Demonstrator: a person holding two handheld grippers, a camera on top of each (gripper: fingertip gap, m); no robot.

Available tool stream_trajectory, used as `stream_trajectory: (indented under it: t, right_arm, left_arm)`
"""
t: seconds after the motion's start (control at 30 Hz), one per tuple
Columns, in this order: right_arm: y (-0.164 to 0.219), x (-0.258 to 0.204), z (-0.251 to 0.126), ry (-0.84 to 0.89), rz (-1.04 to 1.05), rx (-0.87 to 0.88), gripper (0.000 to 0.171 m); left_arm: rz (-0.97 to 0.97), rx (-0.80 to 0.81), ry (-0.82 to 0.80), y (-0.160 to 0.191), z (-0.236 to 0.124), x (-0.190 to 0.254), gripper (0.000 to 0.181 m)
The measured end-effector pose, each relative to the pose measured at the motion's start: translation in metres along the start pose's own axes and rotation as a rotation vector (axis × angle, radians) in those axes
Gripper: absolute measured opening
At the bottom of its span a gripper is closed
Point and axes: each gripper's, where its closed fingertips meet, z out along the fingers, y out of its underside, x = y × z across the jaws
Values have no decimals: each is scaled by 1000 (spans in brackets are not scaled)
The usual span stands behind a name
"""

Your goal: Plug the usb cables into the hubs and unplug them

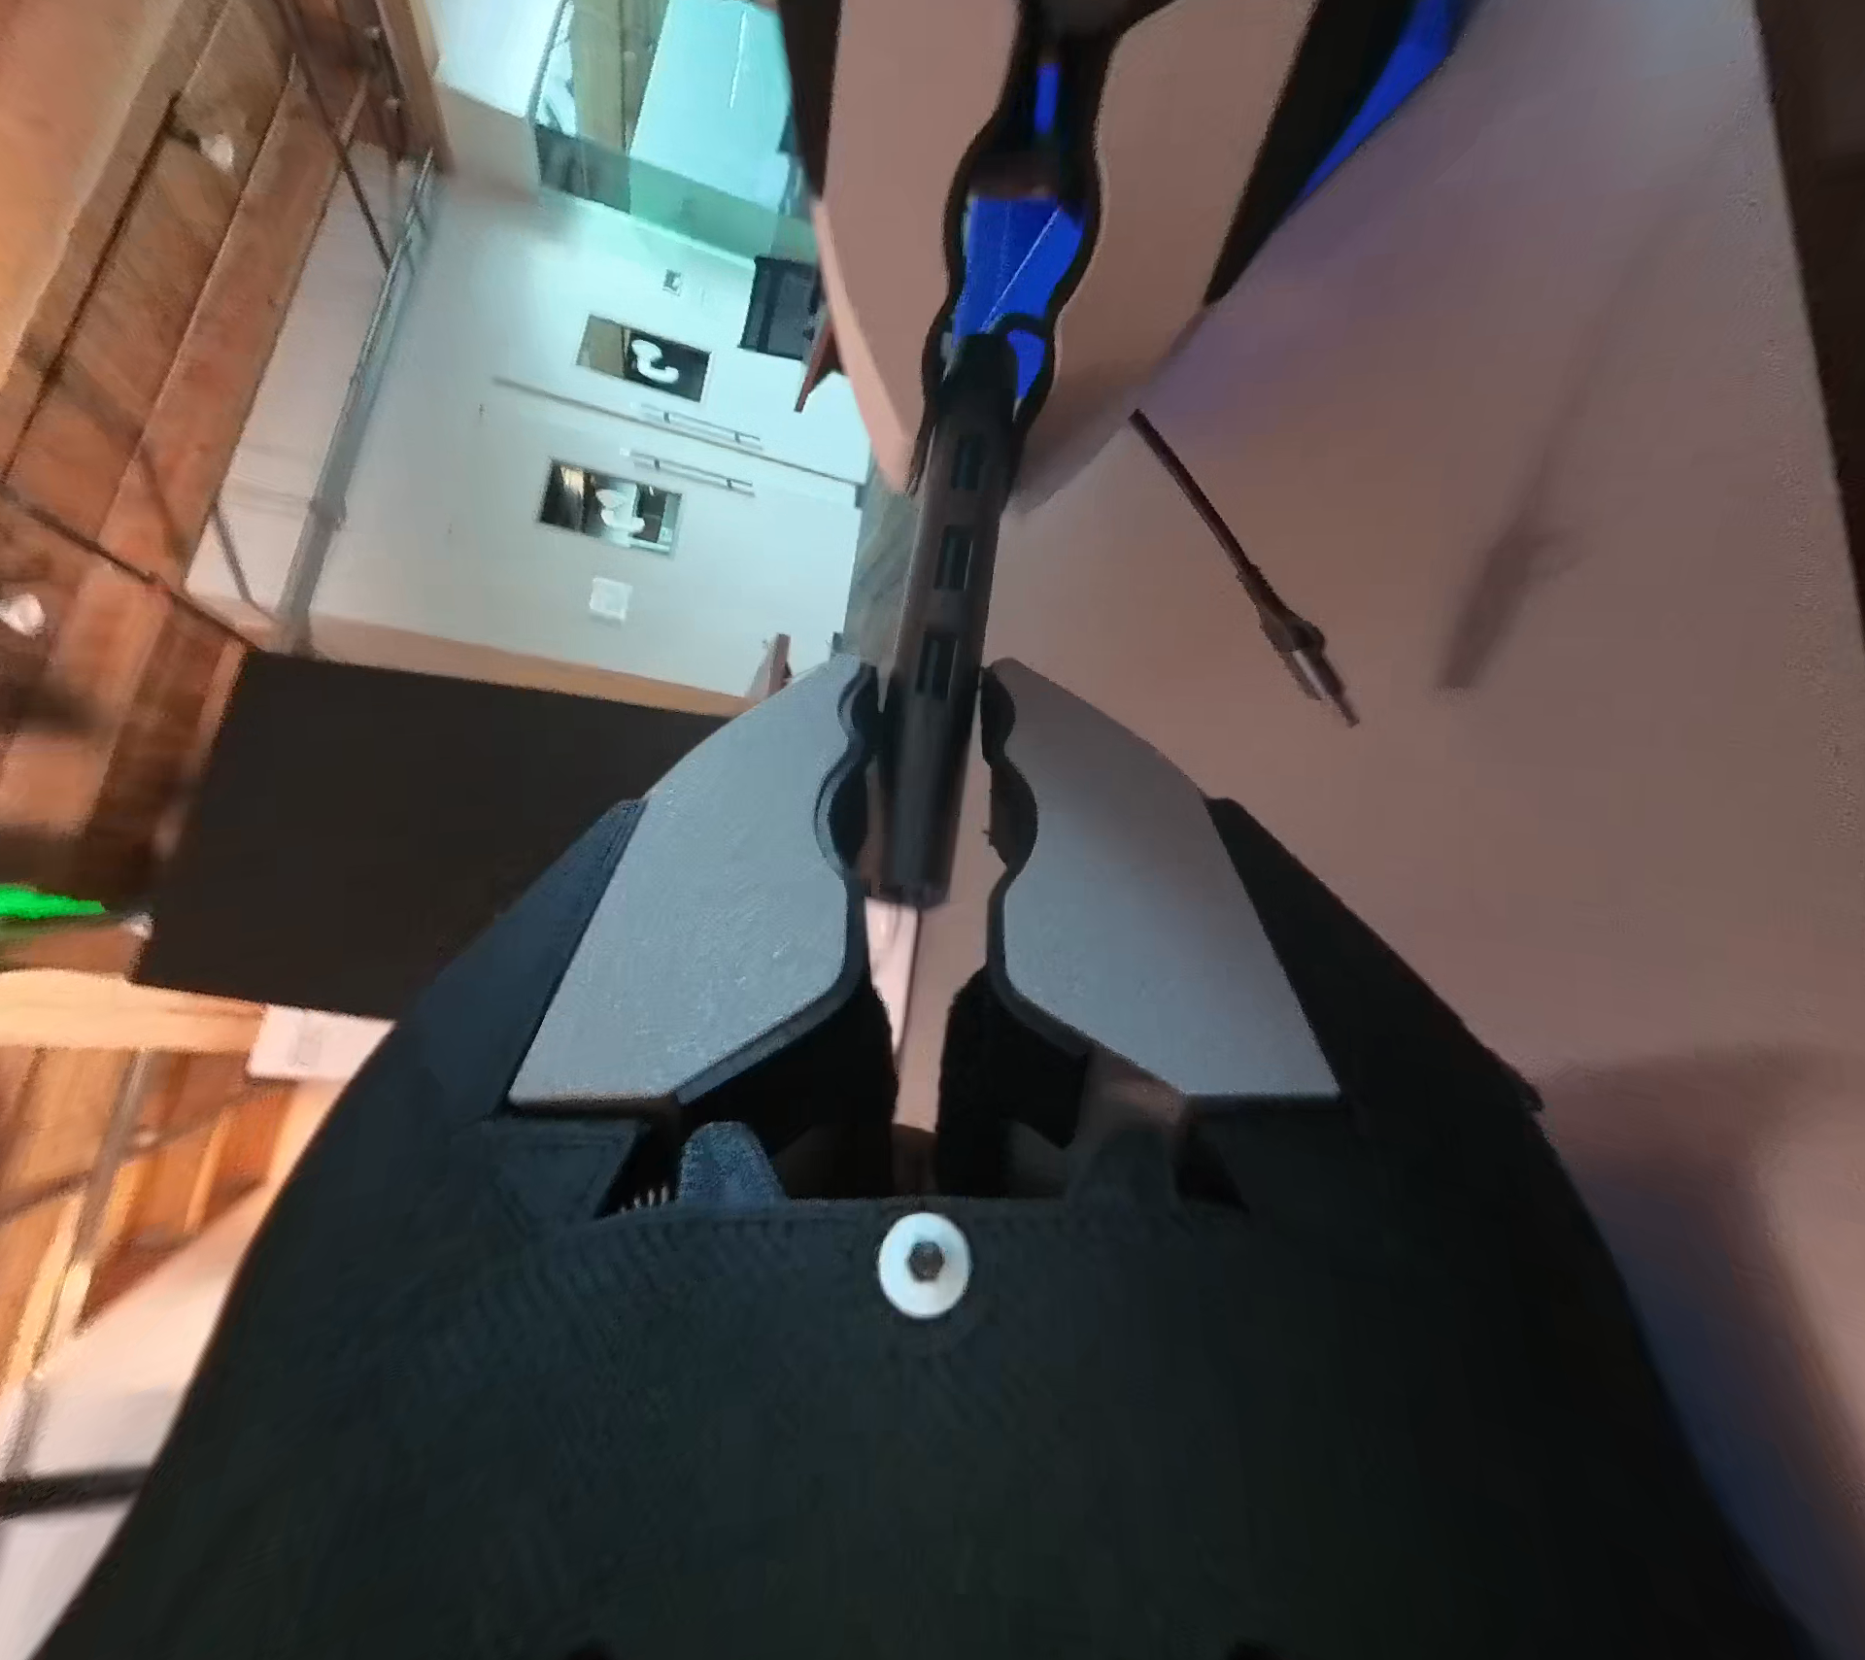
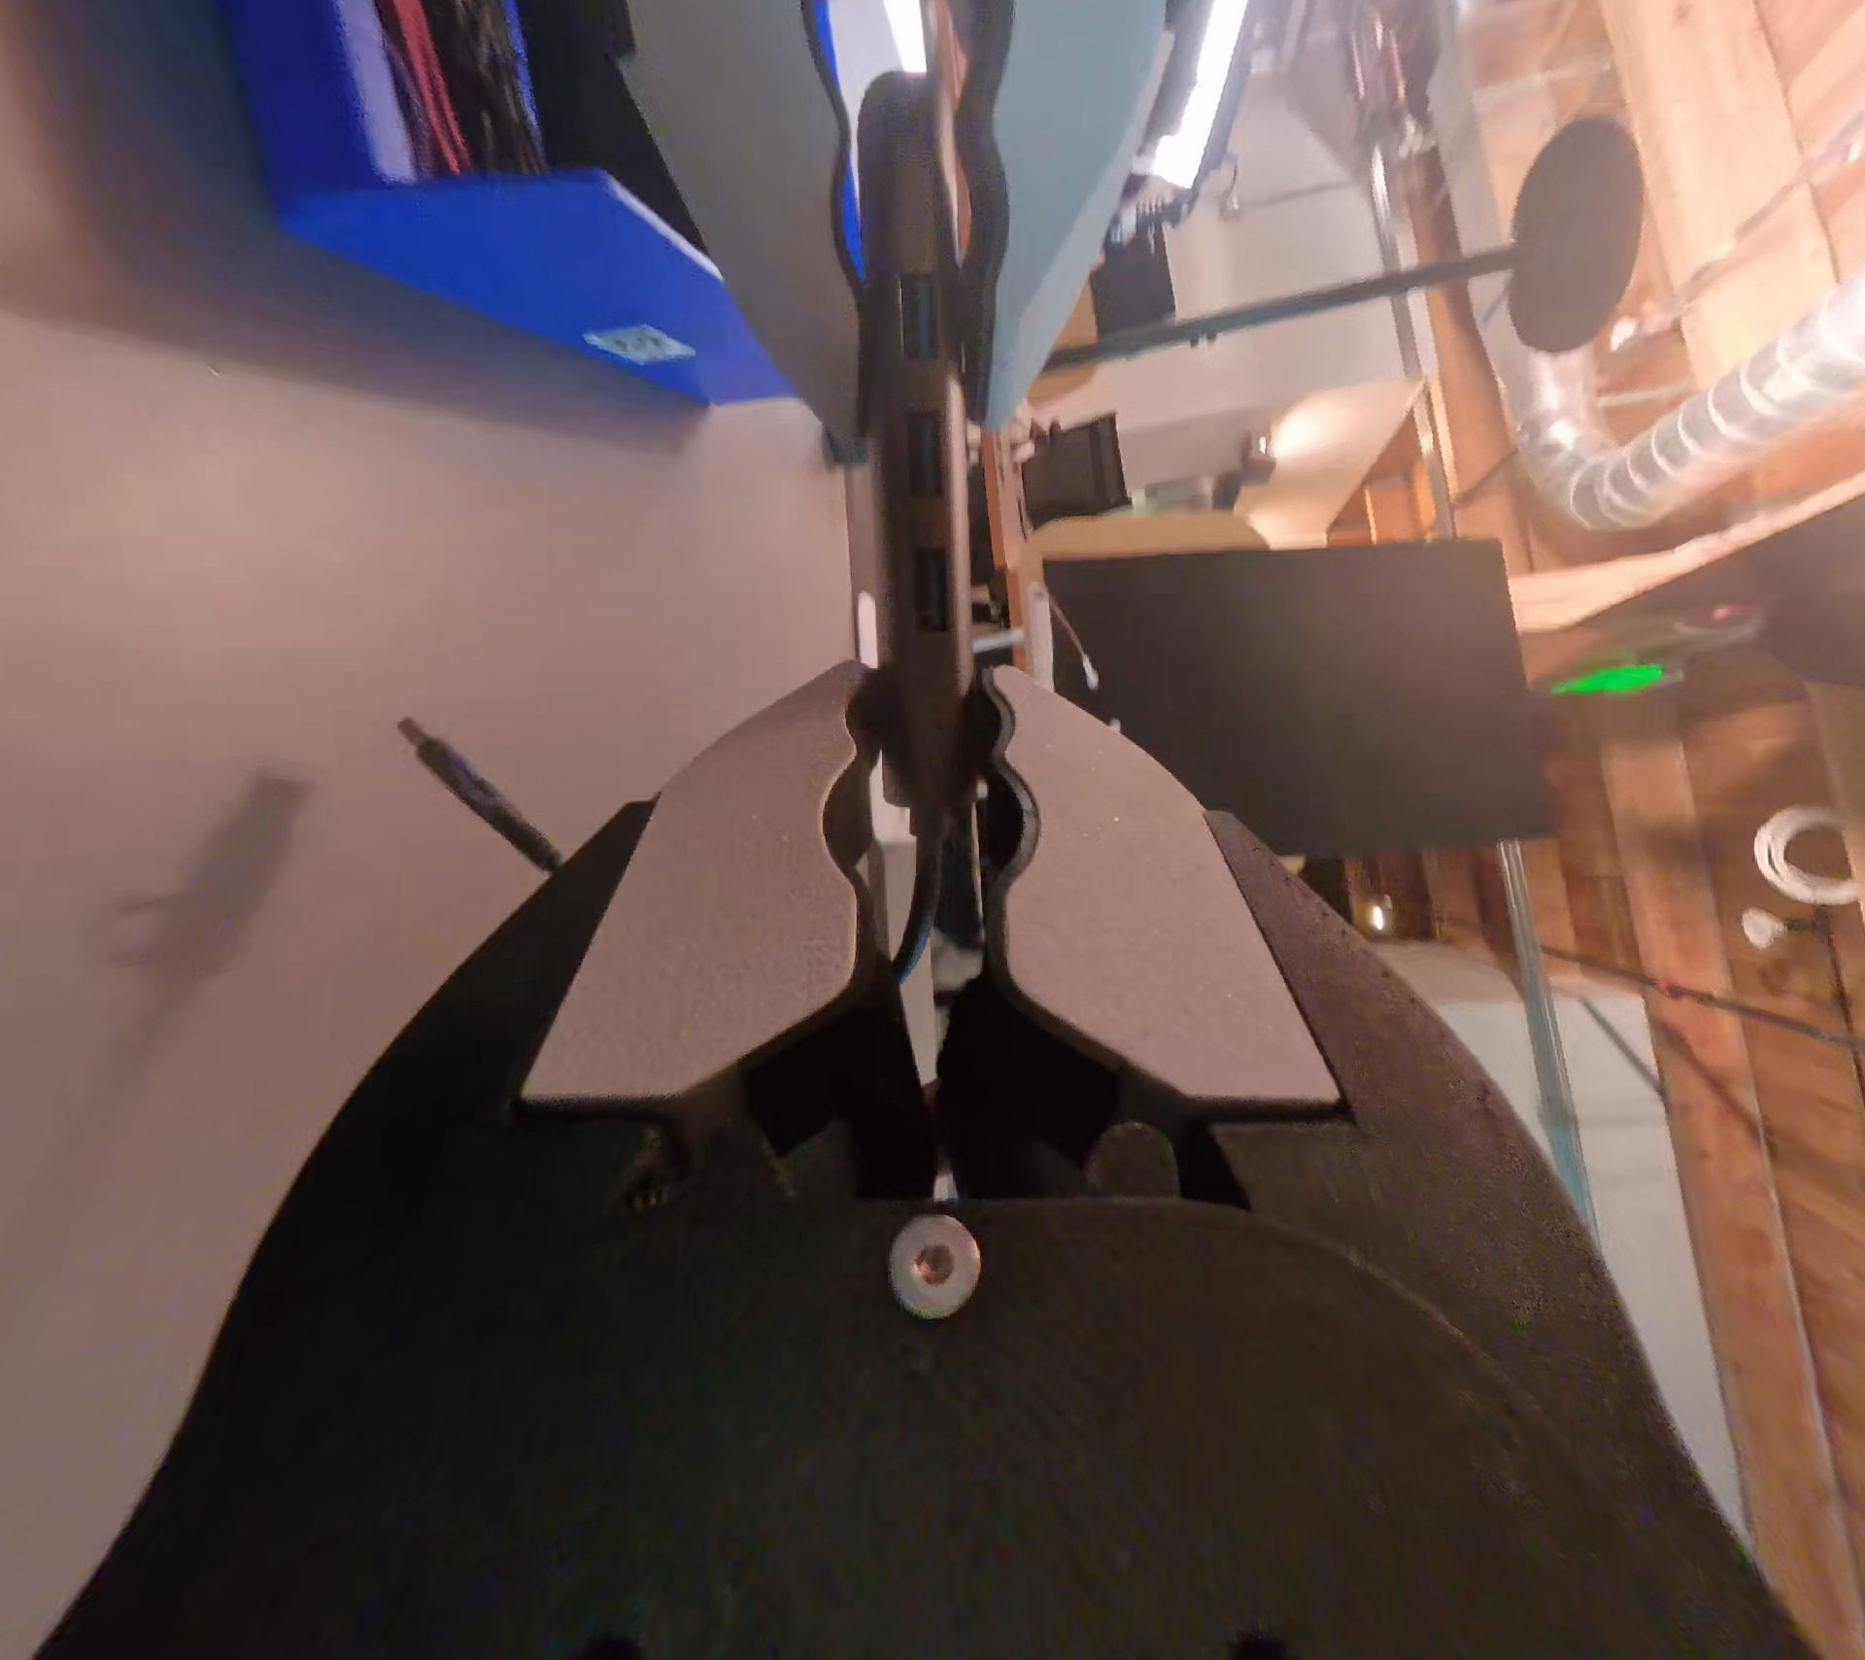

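Left wrist view, hub (image 1: 934,653) gripped between grippers – lengthwise

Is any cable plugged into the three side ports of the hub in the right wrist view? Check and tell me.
No, the hub shows three empty ports, and a loose cable plug lies apart on the table.

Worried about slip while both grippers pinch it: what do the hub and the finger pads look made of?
The hub looks like dark matte plastic or coated metal, an even dull sheen with no glare; I cannot tell which. The pads of the right gripper look like grey, finely grained printed plastic, speckled and non-glossy. The left gripper pads look the same.
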Motion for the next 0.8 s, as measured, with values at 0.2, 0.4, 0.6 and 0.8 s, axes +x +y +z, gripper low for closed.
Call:
stream_trajectory:
  t: [0.2,0.4,0.6,0.8]
  right_arm:
    - [52,1,2,59,-96,-353,17]
    - [86,-76,-5,-93,-121,-533,17]
    - [92,-122,-5,-240,-66,-559,16]
    - [91,-138,-4,-324,-2,-538,16]
  left_arm:
    - [-417,-83,-64,38,-28,-37,42]
    - [-980,-90,13,82,-63,-45,50]
    - [-965,-358,186,125,-86,-7,52]
    - [-992,-599,254,173,-90,28,45]
